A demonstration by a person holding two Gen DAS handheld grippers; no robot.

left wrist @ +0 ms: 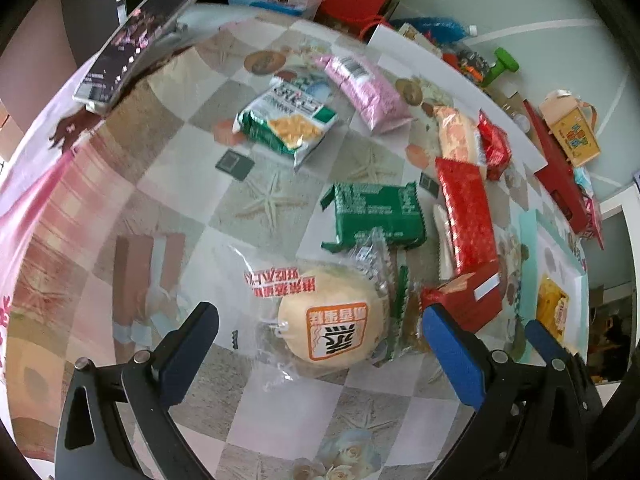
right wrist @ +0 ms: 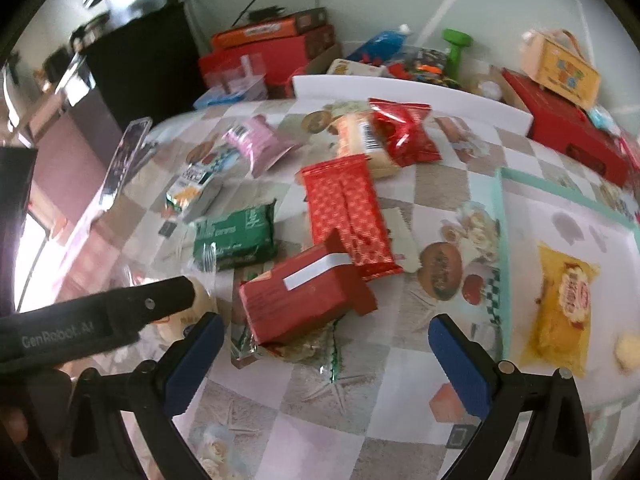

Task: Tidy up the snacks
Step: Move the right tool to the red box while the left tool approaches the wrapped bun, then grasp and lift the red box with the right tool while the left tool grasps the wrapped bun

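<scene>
My left gripper [left wrist: 320,352] is open, low over the table, its blue pads on either side of a round bun in a clear wrapper [left wrist: 332,320] without touching it. Beyond the bun lie a green packet [left wrist: 376,216], a long red packet [left wrist: 466,216] and a red box [left wrist: 468,300]. My right gripper [right wrist: 328,360] is also open, just short of the red box [right wrist: 304,300], which rests on a clear-wrapped snack [right wrist: 288,348]. A yellow packet [right wrist: 560,312] lies on the white tray with a teal rim [right wrist: 504,240]. The left gripper's black arm [right wrist: 100,316] shows at the left of the right wrist view.
Farther back lie a green-and-white cracker bag [left wrist: 286,120], a pink bag [left wrist: 368,88], a peach packet [right wrist: 360,144] and a small red bag [right wrist: 404,132]. A phone [left wrist: 132,44] leans at the far left edge. Red boxes [right wrist: 572,136], a yellow carton [right wrist: 560,64] and a green dumbbell [right wrist: 456,48] sit beyond the table.
</scene>
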